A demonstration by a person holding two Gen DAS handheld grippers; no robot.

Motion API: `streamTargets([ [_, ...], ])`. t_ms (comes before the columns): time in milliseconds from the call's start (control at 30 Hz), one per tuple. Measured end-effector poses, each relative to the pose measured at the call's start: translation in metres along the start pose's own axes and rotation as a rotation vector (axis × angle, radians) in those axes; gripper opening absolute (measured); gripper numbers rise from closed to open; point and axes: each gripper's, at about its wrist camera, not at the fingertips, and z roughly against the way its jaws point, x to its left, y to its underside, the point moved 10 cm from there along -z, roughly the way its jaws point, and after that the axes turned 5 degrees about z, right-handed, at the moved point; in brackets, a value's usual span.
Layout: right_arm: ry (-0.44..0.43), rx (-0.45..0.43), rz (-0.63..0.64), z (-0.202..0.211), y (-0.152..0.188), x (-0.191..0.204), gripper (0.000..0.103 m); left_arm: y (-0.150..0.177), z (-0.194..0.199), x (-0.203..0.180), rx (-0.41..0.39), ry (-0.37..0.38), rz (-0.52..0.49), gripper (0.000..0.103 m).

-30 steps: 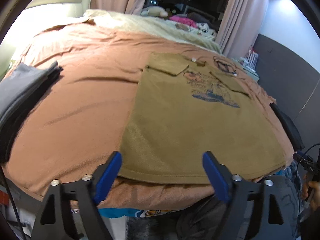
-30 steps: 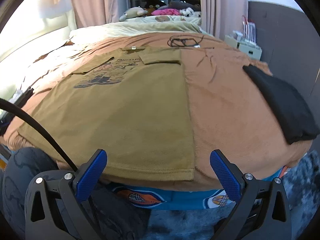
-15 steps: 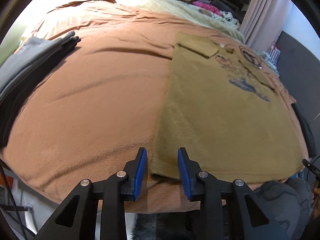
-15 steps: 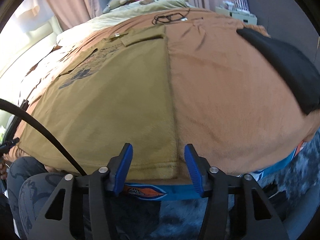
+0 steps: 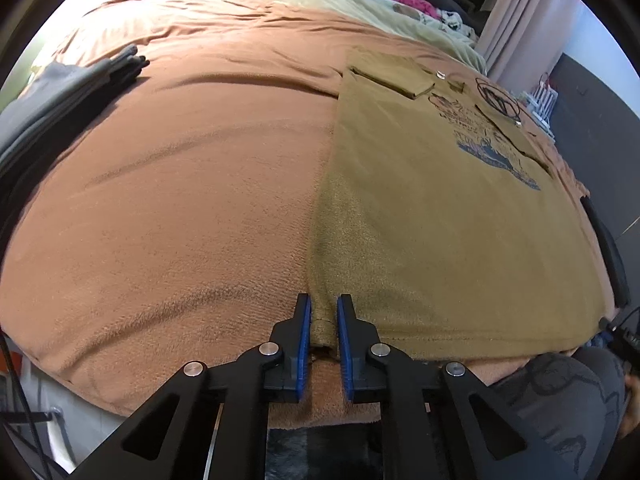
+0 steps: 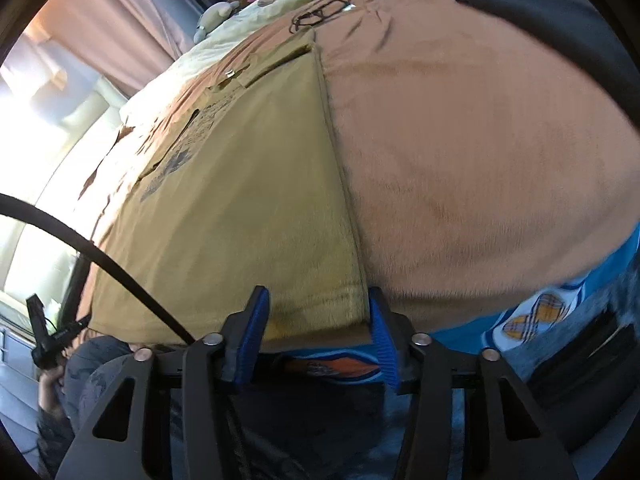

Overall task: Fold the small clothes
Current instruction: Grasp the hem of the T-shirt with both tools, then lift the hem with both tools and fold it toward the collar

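Left gripper [image 5: 323, 308]: black frame, blue pads, jaws just closed down to a narrow gap and pinching the near left corner of the olive T-shirt [image 5: 440, 216]; a small bunch of hem fabric stands squeezed between the pads. Right gripper [image 6: 318, 300]: same build, jaws just closing and now at a middling width, straddling the near right corner of the same T-shirt [image 6: 248, 200]; the hem corner lies between the pads, the right pad sits at the shirt's side edge, but whether the pads press on the cloth cannot be told, the view being somewhat blurred. T-shirt: olive-brown, lying flat, its near hem at the bed edge closest to the cameras, sleeves folded inward at the far end, a dark blue printed graphic [image 5: 496, 152] facing up on the chest. Brown blanket [image 5: 180, 200]: covers the bed beneath the shirt, lightly wrinkled. Grey folded clothes [image 5: 48, 108]: stacked at the left side of the blanket, well apart from the shirt. Black garment [image 6: 560, 28]: lying on the blanket at the right, well apart from the shirt. Dark coiled cord [image 5: 498, 98]: on the blanket just beyond the shirt's far end. Blue patterned sheet [image 6: 560, 308]: showing below the blanket's near edge. Person's patterned dark trouser leg [image 5: 560, 392]: visible below the bed edge.
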Motion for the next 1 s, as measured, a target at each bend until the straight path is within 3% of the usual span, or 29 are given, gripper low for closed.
streamTargets([
  [167, -0.098, -0.055, -0.137, 0.008, -0.001, -0.017, 0.042, -0.001, 0.001, 0.003, -0.004, 0.028, 0.036, 0.009],
  [367, -0.195, -0.110, -0.183, 0.021, -0.005, -0.019, 0.039, -0.001, 0.004, 0.002, 0.004, 0.050, 0.062, 0.010],
  [467, -0.224, -0.117, -0.194, 0.022, -0.007, -0.022, 0.039, -0.002, 0.002, 0.002, 0.021, 0.062, 0.081, 0.015],
  [667, -0.198, -0.117, -0.231, 0.008, -0.008, -0.033, 0.036, -0.005, -0.003, 0.007, 0.033, 0.098, 0.141, 0.015],
  [767, -0.158, -0.118, -0.244, 0.008, -0.008, -0.040, 0.022, -0.005, -0.007, 0.004, 0.024, 0.078, 0.116, 0.015],
  [833, -0.126, -0.112, -0.244, 0.008, -0.005, -0.039, 0.006, -0.006, -0.006, 0.002, 0.019, 0.058, 0.090, 0.014],
  [900, -0.123, -0.118, -0.236, 0.012, -0.006, -0.030, 0.005, -0.005, -0.005, 0.001, 0.018, 0.046, 0.077, 0.007],
  [1000, -0.103, -0.148, -0.196, 0.024, -0.009, -0.014, 0.004, -0.006, 0.002, 0.000, 0.006, 0.037, 0.061, 0.005],
])
